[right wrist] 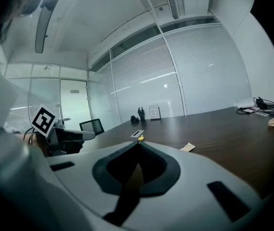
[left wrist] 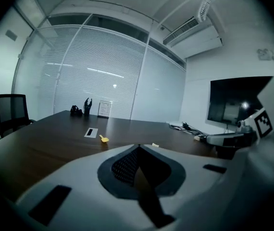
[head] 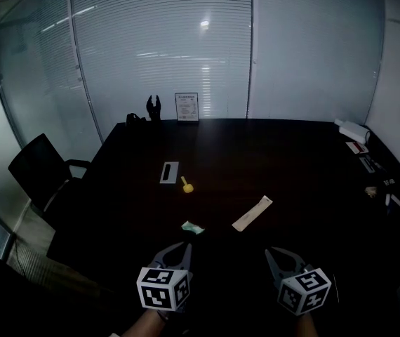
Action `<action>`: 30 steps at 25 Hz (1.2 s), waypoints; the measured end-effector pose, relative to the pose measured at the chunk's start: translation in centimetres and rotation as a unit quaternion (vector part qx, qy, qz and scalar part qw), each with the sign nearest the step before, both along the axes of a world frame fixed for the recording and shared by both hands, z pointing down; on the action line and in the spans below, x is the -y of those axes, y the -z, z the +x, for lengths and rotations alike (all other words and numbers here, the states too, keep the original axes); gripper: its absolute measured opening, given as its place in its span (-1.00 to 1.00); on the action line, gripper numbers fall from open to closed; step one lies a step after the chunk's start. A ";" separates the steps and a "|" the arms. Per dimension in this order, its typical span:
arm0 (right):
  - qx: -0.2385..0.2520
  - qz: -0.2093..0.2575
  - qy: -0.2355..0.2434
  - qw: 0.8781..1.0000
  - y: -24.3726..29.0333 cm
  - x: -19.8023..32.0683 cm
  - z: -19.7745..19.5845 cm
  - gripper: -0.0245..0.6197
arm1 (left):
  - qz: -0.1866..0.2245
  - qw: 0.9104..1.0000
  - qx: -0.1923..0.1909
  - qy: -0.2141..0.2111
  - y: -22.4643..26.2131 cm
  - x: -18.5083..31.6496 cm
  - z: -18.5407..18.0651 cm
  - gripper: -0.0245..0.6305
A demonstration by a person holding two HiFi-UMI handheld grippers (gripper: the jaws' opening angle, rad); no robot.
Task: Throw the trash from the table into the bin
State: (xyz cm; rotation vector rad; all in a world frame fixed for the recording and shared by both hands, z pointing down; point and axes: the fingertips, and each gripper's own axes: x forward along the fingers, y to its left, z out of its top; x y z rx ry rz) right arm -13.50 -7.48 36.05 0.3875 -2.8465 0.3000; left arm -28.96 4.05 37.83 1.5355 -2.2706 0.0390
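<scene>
Seemingly the start of a pick: left tool point(head: 184, 248) and right tool point(head: 273, 253) are both closed and empty. On the table point(head: 291, 160), a green wrapper point(head: 192, 227) lies at the left tool's twelve o'clock; that tool must open first.

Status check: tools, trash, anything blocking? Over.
Shut and empty: left tool, right tool. On table: green wrapper, paper strip, yellow scrap, untouched. No bin in view; nothing blocking the wrapper.

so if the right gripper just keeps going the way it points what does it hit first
Probably the small yellow piece, which sits right past the tips of the shut right gripper; the beige wrapper lies off to the right. Depth is unclear.
</scene>
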 end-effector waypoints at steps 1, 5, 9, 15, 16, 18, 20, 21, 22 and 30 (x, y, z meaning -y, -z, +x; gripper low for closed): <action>-0.004 0.001 0.002 1.000 -0.3 0.0 -0.2 -0.90 | 0.001 1.000 -0.001 -0.001 -0.1 0.1 0.0 -0.93; -0.014 0.004 0.012 1.000 -1.1 0.3 -0.9 -0.90 | -0.002 1.000 -0.004 -0.003 -0.8 0.3 -0.4 -0.93; -0.021 0.018 0.048 0.998 -0.6 0.3 -4.2 -0.90 | -0.010 1.000 -0.008 0.007 -1.7 -0.7 -2.7 -0.93; -0.092 0.047 0.182 0.978 -0.7 -1.1 -15.1 -0.61 | -0.016 0.999 -0.027 0.044 -3.5 -3.9 -7.9 -0.93; -0.121 0.059 0.209 0.969 -1.6 -1.5 -17.2 -0.53 | -0.019 0.998 -0.030 0.050 -3.8 -4.5 -8.9 -0.93; -0.190 0.082 0.260 0.943 -4.4 -2.5 -21.2 -0.39 | -0.025 0.998 -0.035 0.056 -4.3 -5.4 -10.7 -0.93; -0.266 0.091 0.301 0.911 -7.9 -3.1 -24.2 -0.25 | -0.031 0.997 -0.037 0.064 -4.9 -6.2 -12.4 -0.93; -0.301 0.090 0.315 0.896 -9.6 -3.3 -25.4 -0.20 | -0.035 0.996 -0.037 0.069 -5.5 -6.6 -13.3 -0.93; -0.335 0.089 0.325 0.880 -11.1 -3.4 -26.4 -0.16 | -0.039 0.996 -0.039 0.073 -6.1 -7.1 -14.0 -0.93; -0.516 0.056 0.329 0.789 -20.9 -2.9 -29.3 -0.04 | -0.051 0.993 -0.067 0.079 -8.6 -8.9 -16.5 -0.93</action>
